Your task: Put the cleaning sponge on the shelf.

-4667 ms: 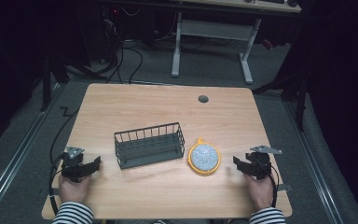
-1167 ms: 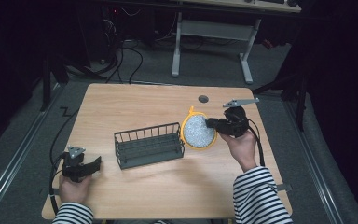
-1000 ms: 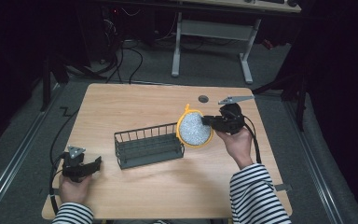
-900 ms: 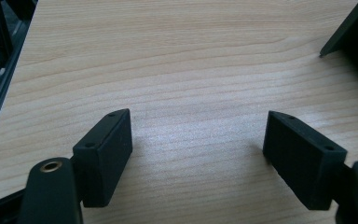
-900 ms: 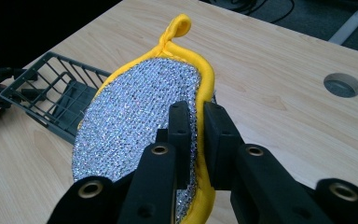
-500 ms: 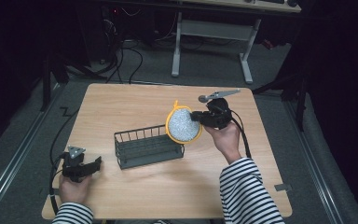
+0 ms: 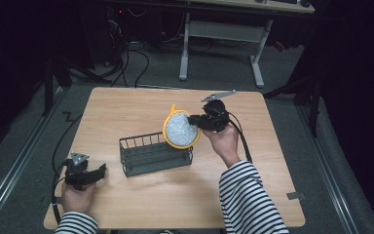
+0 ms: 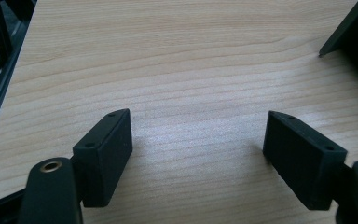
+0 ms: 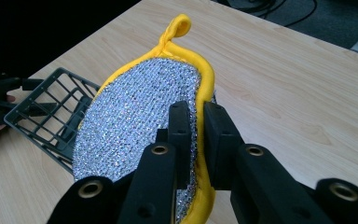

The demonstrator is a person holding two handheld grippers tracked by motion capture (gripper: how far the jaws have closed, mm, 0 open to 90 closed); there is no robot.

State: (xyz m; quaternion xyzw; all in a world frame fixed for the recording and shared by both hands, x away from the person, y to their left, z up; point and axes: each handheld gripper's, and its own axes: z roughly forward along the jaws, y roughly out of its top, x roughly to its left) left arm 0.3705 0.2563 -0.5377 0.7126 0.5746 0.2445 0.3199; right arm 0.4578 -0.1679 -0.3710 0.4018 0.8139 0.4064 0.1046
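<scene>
Right gripper view: my right gripper (image 9: pixel 193 135) pinches the scouring pad (image 9: pixel 135 126) on edge, probably to slot it into the basket (image 7: pixel 156 155) just beyond; left gripper (image 8: pixel 198 149) rests open.

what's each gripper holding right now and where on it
The right gripper pinches the yellow-rimmed scouring pad at its edge, opposite the loop. The left gripper holds nothing.

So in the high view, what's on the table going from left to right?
Left gripper → dark wire basket → round silver scrubbing pad with a yellow rim → right gripper, shut on the pad.
</scene>
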